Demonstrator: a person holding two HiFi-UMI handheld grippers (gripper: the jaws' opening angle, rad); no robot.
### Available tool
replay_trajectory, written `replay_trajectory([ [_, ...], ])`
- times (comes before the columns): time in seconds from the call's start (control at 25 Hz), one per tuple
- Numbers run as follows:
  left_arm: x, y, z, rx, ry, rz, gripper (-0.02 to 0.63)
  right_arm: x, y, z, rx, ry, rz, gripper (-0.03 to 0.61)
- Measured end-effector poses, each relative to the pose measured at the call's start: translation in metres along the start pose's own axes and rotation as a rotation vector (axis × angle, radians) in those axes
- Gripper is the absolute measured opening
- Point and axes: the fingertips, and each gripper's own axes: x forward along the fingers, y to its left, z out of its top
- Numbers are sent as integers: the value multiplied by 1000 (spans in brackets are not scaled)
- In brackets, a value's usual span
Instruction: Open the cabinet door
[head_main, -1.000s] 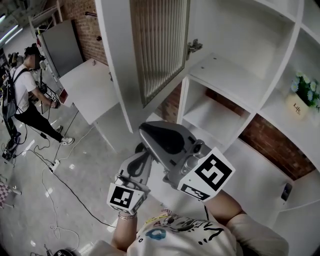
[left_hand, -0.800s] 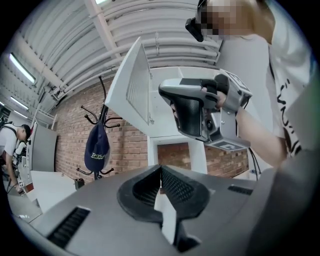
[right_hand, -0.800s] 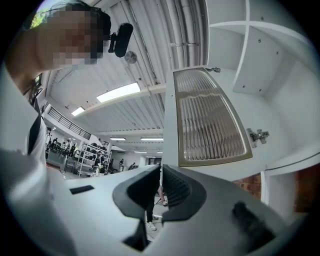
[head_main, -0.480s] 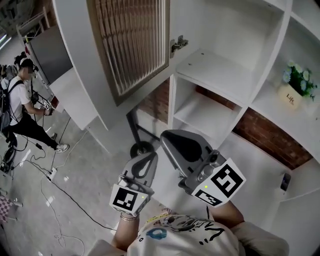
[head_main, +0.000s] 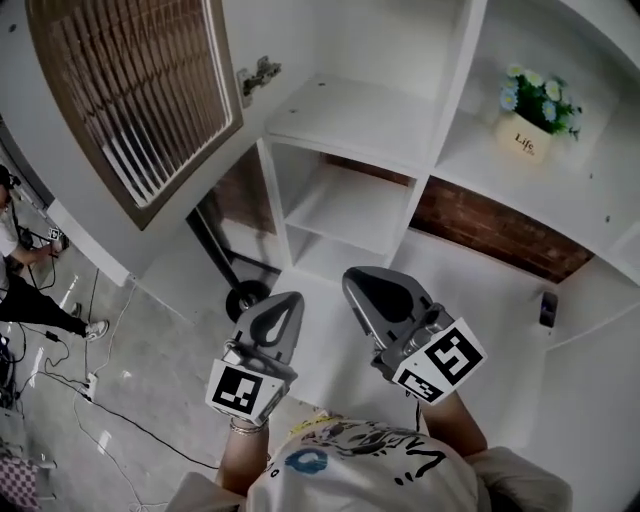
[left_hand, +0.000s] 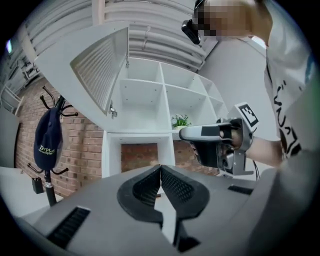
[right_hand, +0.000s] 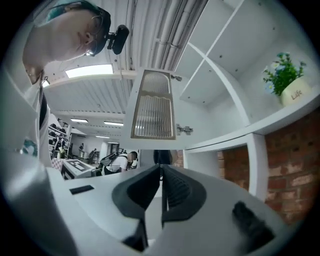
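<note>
The cabinet door (head_main: 150, 90) is seen swung wide on its hinge (head_main: 258, 75), standing out at the upper left of the white shelf unit (head_main: 450, 100), its compartment exposed. The opening step is judged done. The left gripper (head_main: 284, 303) and the right gripper (head_main: 360, 282) are held low before the shelves, well apart from the door, each with jaws pressed together on nothing. Only a withdrawal is thought to be called for; for a wider swing, the door's edge would have to be reached

Ahead of the grey left tongs (head_main: 289, 299), the white cabinet door (head_main: 150, 100) has a ribbed, brown-framed panel; red brick wall (head_main: 495, 228) backs white shelves (head_main: 350, 115).
</note>
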Motion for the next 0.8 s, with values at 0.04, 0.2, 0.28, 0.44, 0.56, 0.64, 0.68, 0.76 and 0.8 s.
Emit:
replay_trajectory([
  [0.04,3,-4,-1,-1,2,-17,14,-9,-6,-4,2,3,-30,35],
  [0.2,18,-27,-6,-2,10,-95,14,-45,-25,-22,33,27,-124,35],
  [0.28,24,-40,-9,-7,15,-140,14,-62,-31,-31,28,56,-168,35],
  [0.44,33,-62,-17,9,35,-217,14,-92,-42,-47,-15,105,-273,34],
  [0.56,37,-77,-24,25,59,-266,14,-113,-47,-62,0,143,-331,31],
  [0.64,40,-86,-27,19,63,-298,14,-124,-48,-69,29,157,-352,28],
  [0.68,41,-90,-27,16,62,-314,14,-129,-48,-72,43,159,-359,28],
  [0.76,43,-97,-29,9,63,-345,14,-137,-48,-76,60,162,-377,28],
  [0.8,44,-100,-30,2,68,-361,14,-140,-47,-77,62,167,-387,28],
])
